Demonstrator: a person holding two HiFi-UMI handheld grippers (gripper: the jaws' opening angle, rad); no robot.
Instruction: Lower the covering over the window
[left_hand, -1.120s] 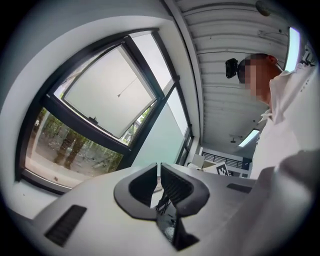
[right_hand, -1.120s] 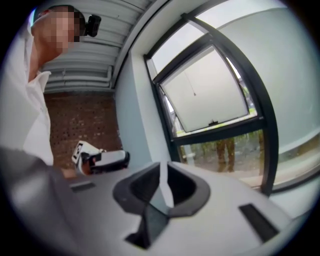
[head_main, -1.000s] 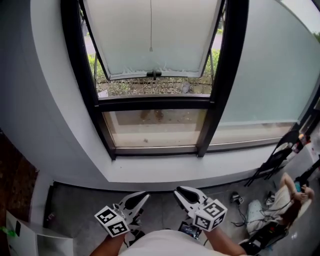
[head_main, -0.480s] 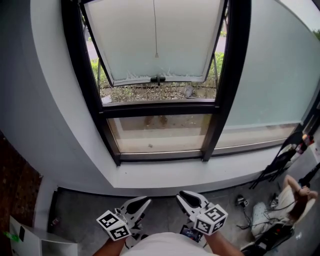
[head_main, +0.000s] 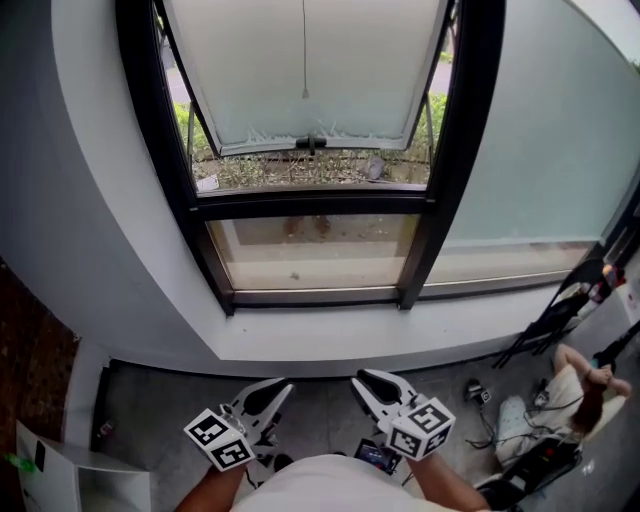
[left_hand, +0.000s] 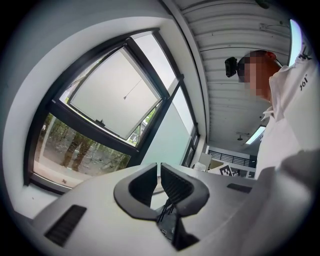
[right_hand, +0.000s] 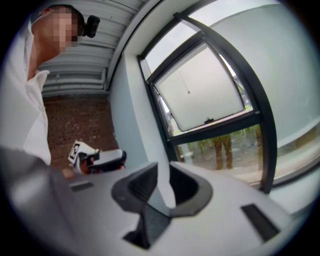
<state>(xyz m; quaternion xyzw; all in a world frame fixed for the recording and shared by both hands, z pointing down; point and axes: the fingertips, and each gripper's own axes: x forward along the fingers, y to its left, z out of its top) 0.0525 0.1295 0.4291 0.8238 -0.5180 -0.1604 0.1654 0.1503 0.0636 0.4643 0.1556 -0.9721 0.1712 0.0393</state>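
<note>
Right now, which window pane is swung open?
The upper pane, tilted outward at its bottom edge, greenery showing beneath it. The lower pane and the frosted pane at right sit closed.

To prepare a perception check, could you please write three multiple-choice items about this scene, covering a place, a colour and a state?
1. Where does the pull cord hang? A before the frosted pane B on the floor C in a gripper
2. The window frame is: A white B black C red
3. The left gripper is: A shut B wide open C gripping the cord
Key: 1 A, it crosses the pane; 2 B, dark bars; 3 A, its jaws meet.
</note>
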